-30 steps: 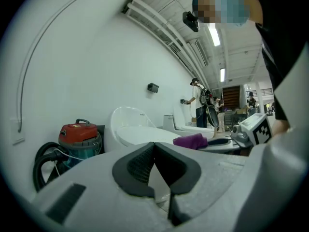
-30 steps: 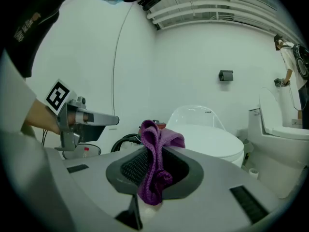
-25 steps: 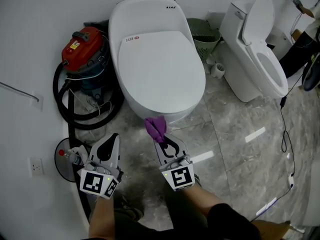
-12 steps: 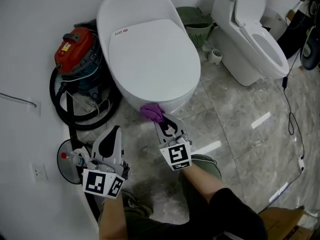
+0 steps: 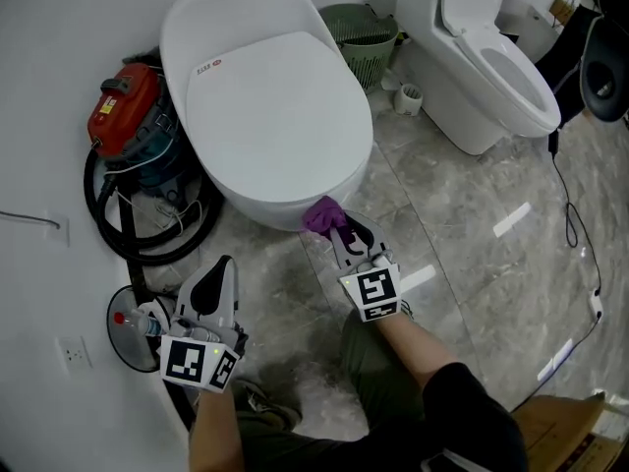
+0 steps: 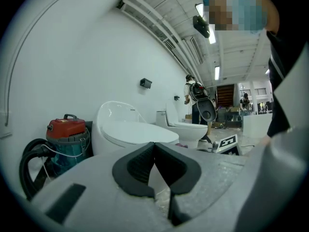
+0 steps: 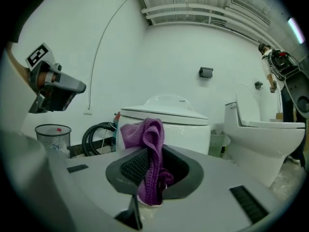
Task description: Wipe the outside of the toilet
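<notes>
On the shiny grey stone floor, a big white toilet is standing by a white wall with its lid down. Another white toilet is standing to its right with its lid up. A green basket is sitting between them, and a red vacuum cleaner is sitting on the left. The right gripper is squeezing a purple cloth between its jaws, holding it low at the front of the big toilet's bowl. I cannot tell if the cloth is touching. The left gripper is hanging well apart from the bowl, its jaws pressing together on nothing.
</notes>
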The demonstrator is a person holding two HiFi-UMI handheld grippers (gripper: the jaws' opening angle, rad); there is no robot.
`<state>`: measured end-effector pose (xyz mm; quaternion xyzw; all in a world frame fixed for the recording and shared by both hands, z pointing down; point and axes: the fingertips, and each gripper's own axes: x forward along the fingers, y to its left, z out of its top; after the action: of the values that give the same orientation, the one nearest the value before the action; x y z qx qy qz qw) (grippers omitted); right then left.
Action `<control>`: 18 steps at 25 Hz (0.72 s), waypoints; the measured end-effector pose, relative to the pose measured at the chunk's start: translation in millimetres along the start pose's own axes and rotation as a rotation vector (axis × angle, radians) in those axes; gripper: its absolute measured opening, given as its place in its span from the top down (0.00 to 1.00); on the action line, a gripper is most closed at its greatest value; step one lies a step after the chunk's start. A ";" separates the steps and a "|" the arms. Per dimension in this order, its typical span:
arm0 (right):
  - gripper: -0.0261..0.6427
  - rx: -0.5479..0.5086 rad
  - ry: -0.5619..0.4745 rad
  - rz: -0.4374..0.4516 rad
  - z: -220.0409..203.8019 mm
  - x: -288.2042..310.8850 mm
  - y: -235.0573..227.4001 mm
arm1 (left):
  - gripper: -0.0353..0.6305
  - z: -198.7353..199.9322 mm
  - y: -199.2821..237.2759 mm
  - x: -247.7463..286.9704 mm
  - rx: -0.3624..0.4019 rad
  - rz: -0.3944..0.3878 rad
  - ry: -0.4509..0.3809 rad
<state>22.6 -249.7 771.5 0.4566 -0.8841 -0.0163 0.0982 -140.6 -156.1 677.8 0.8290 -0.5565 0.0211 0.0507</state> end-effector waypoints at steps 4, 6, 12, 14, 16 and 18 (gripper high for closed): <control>0.86 0.041 0.005 -0.090 -12.4 -3.5 -43.7 | 0.94 -4.0 -11.6 8.6 0.009 -0.022 0.011; 0.86 0.071 0.023 -0.150 -22.4 -1.5 -70.5 | 0.94 -8.3 -16.1 10.0 0.007 -0.031 0.021; 0.86 0.110 0.126 -0.278 -52.4 21.1 -141.0 | 0.94 -16.0 -25.7 4.3 0.009 -0.044 0.048; 0.86 0.131 0.167 -0.326 -60.4 28.1 -157.7 | 0.94 -17.7 -27.1 0.6 0.010 -0.043 0.051; 0.86 0.150 0.191 -0.360 -64.1 32.1 -168.1 | 0.94 -18.0 -27.6 -2.8 0.010 -0.042 0.049; 0.86 0.155 0.195 -0.365 -62.1 32.0 -169.3 | 0.94 -16.2 -26.2 -4.6 0.005 -0.038 0.042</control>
<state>152.5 -370.5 817.4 0.6145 -0.7718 0.0783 0.1434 -117.8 -140.3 691.9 0.8390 -0.5393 0.0391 0.0607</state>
